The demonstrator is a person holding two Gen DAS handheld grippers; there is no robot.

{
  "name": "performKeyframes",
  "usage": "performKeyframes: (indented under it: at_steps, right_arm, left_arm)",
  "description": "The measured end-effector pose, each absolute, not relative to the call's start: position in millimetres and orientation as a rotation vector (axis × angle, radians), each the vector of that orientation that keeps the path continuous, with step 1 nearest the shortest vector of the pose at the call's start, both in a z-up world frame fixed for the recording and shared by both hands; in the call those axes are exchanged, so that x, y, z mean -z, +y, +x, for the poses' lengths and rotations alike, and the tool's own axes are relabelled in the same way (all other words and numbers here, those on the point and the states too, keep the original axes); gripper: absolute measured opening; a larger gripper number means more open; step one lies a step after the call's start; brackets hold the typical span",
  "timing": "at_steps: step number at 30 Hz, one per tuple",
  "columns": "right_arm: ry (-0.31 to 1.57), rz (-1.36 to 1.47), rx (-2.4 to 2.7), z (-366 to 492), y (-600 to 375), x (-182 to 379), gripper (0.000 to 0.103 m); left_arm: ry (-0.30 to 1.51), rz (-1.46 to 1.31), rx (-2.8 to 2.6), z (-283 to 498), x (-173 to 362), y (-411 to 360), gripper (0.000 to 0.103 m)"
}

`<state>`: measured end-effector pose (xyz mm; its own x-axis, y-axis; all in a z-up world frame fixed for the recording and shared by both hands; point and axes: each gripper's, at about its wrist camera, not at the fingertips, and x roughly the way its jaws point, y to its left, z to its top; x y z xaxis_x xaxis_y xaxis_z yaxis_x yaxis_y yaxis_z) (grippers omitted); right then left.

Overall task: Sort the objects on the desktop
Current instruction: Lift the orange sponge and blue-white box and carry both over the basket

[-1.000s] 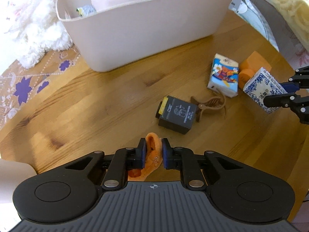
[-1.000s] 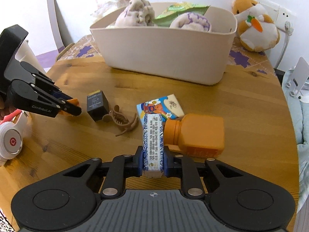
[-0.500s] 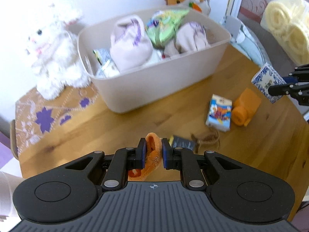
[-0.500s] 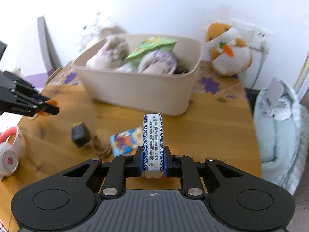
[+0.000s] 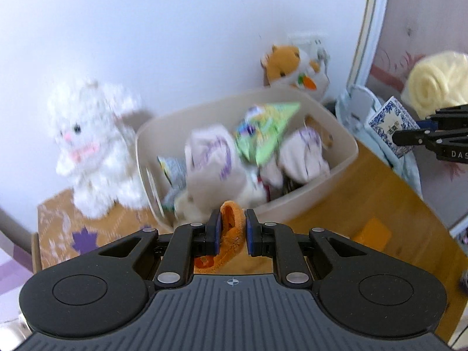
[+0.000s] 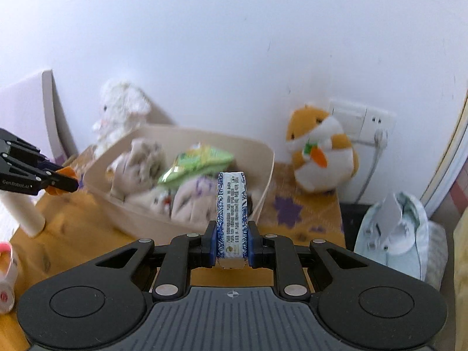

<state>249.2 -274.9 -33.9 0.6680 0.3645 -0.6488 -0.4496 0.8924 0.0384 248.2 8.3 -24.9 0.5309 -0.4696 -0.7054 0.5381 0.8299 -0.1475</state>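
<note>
My left gripper (image 5: 232,228) is shut on a small orange plush piece (image 5: 231,234) and holds it in the air just in front of the beige bin (image 5: 336,122). My right gripper (image 6: 232,234) is shut on a blue-and-white patterned tissue pack (image 6: 231,210), held upright above the bin's near wall (image 6: 264,193). The bin holds pale cloth bundles and a green snack bag (image 6: 196,163). Each gripper shows in the other view: the right one (image 5: 409,139), the left one (image 6: 63,182).
A white plush rabbit (image 5: 90,146) stands left of the bin, an orange hamster plush (image 6: 320,155) behind it by a wall socket. An orange bottle (image 5: 373,232) lies on the wooden table. A pale blue bundle (image 6: 395,234) lies off the right edge.
Both grippers have risen and tilted up toward the bin with their objects still held. The table items have dropped out of view.
</note>
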Motion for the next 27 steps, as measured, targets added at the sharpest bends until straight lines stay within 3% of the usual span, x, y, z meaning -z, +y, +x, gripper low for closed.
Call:
performKeyframes:
  at_steps: [8, 27]
  right_arm:
    - [0.697, -0.099, -0.436, 286.2, -259.8, 22.2, 0.018]
    - [0.756, -0.032, -0.45, 354.1, -223.4, 41.5, 0.018]
  left_arm:
    - [0.738, 0.096, 0.552, 278.1, 4.3, -9.7, 0.016]
    - [0.76, 0.029, 0.442, 337.8, 15.9, -63.5, 0.016]
